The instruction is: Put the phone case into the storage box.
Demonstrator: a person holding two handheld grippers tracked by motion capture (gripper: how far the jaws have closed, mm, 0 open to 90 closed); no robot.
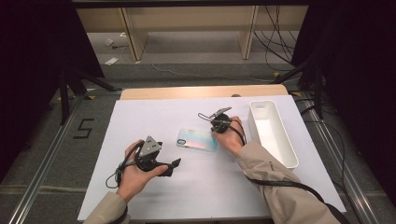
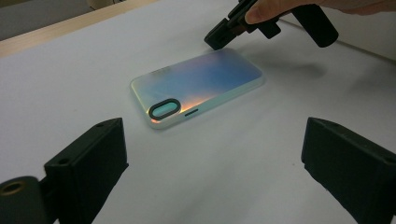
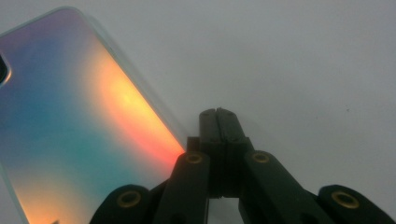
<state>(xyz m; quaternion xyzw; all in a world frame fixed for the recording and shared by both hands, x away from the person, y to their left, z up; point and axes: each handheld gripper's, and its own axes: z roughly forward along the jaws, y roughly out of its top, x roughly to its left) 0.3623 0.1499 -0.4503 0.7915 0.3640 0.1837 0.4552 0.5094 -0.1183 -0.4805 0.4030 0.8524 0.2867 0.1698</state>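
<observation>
An iridescent phone case (image 1: 197, 139) lies flat on the white table top, with its camera cut-out towards my left gripper. In the left gripper view the case (image 2: 205, 79) sits just beyond the wide-apart jaws of my left gripper (image 2: 212, 135), which is open and holds nothing. That gripper (image 1: 173, 167) rests in a hand at the lower left. My right gripper (image 1: 215, 132) is shut with nothing between its jaws. Its tips (image 3: 218, 114) stand right beside the case's (image 3: 60, 121) far corner. Whether they touch it I cannot tell. From the left gripper view, the right gripper (image 2: 217, 39) points down at that corner.
A long white bin (image 1: 261, 103) stands at the right of the table, close behind the right hand. The white sheet (image 1: 187, 186) covers the table, with a wooden edge (image 1: 201, 92) at the back. Cables trail from both grippers.
</observation>
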